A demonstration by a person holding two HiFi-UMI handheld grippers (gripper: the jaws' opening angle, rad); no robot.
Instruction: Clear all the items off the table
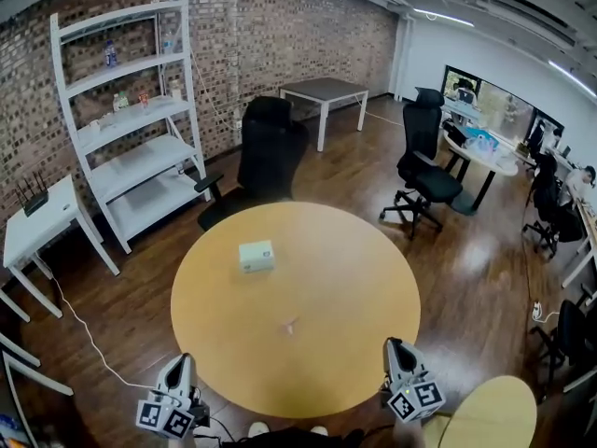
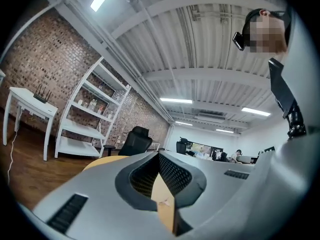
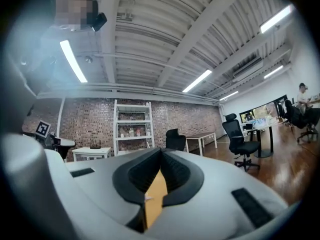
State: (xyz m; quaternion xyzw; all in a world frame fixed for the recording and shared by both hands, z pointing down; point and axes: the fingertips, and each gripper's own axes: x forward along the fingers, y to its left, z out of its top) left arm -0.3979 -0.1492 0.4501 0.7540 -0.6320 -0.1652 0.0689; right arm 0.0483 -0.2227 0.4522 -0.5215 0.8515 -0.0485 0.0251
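Box (image 1: 256, 256): small, pale, on the round table (image 1: 345, 278), left of centre
Pink scrap (image 1: 289, 325): mid-table
Left gripper (image 1: 180, 362): jaws together, empty, near edge
Right gripper (image 1: 395, 348): jaws together, empty, near edge

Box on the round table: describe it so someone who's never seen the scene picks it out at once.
Start at the round wooden table in the middle of the head view. The box lies on its far left part, toward the black office chair. It is pale and blocky, much bigger than the table's only other item, a tiny pinkish scrap nearer the centre.
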